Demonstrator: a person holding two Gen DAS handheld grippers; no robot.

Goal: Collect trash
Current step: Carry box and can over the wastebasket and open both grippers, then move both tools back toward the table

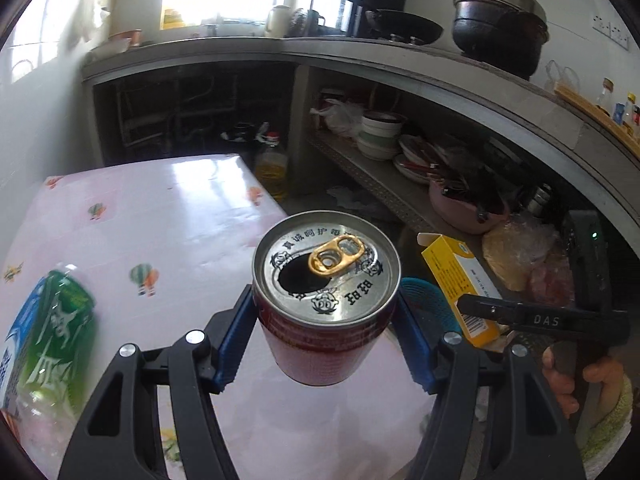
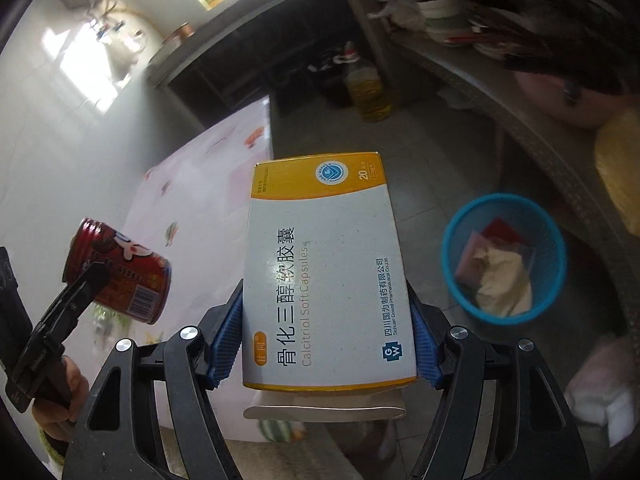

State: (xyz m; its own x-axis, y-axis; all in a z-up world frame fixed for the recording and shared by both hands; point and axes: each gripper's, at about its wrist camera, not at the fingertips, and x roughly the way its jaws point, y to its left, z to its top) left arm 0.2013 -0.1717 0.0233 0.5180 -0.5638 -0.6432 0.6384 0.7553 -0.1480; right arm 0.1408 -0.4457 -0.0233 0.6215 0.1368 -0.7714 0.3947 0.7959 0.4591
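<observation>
An opened red drink can (image 1: 326, 264) hangs upright over the table edge, with my left gripper (image 1: 324, 332) shut on it and its blue pads on both sides. My right gripper (image 2: 325, 300) is shut on a white and yellow medicine box (image 2: 324, 264) above the floor. The box's bottom flap hangs open. A blue bin (image 2: 504, 256) with paper and wrappers inside stands on the floor, right of the box. In the left wrist view the bin (image 1: 428, 304) peeks out behind the can, and the box (image 1: 456, 276) is to its right. A green-labelled plastic bottle (image 1: 52, 328) lies on the table.
The table (image 1: 160, 216) has a pink patterned cloth. A yellow oil bottle (image 2: 368, 92) stands on the floor beyond it. A low shelf with bowls (image 1: 380, 136) and a pink basin (image 1: 464, 204) runs along the right. Black pots (image 1: 496, 28) sit on the counter above.
</observation>
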